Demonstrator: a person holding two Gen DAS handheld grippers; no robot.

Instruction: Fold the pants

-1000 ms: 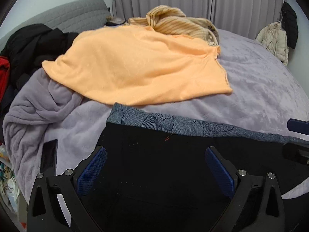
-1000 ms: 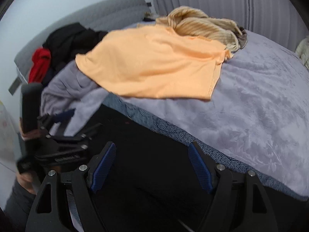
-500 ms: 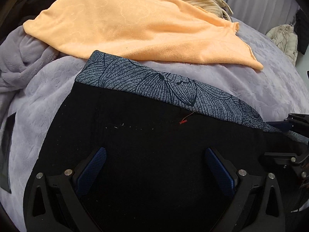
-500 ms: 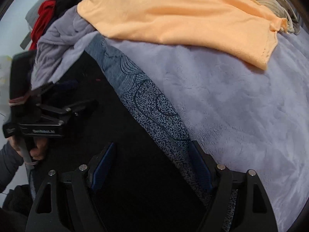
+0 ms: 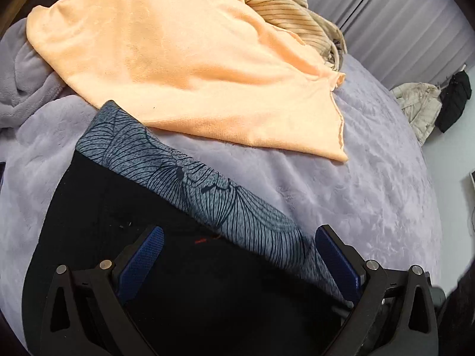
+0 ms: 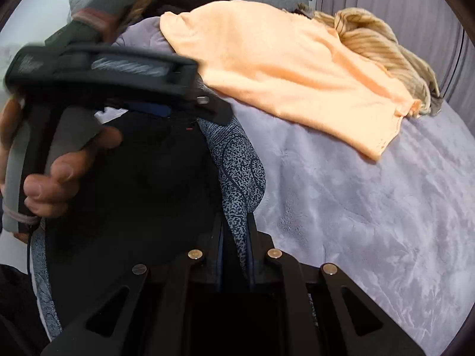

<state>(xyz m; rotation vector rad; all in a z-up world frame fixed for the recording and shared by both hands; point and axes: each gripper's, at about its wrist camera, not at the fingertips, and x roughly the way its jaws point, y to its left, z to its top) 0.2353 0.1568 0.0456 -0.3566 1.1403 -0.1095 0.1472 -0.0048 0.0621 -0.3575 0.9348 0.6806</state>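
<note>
The black pants (image 5: 124, 216) with a grey leaf-patterned waistband (image 5: 190, 178) lie on the lavender bed cover (image 5: 356, 201). My left gripper (image 5: 237, 264) is open, its blue pads on either side of the waistband edge, just above the cloth. In the right wrist view my right gripper (image 6: 234, 234) is shut on the patterned waistband (image 6: 237, 166), which rises in a fold from the jaws. The hand-held left gripper (image 6: 104, 74) shows there close on the left, over the black pants (image 6: 148, 178).
An orange shirt (image 5: 184, 59) lies spread just beyond the pants, with a tan striped garment (image 5: 291, 12) behind it. A rumpled lavender blanket (image 5: 23, 77) is at the left. Jackets (image 5: 421, 103) hang by the curtain at right.
My right gripper has closed on the waistband and lifted it. My left gripper has moved right along the waistband, staying open, and now sits close to the right one.
</note>
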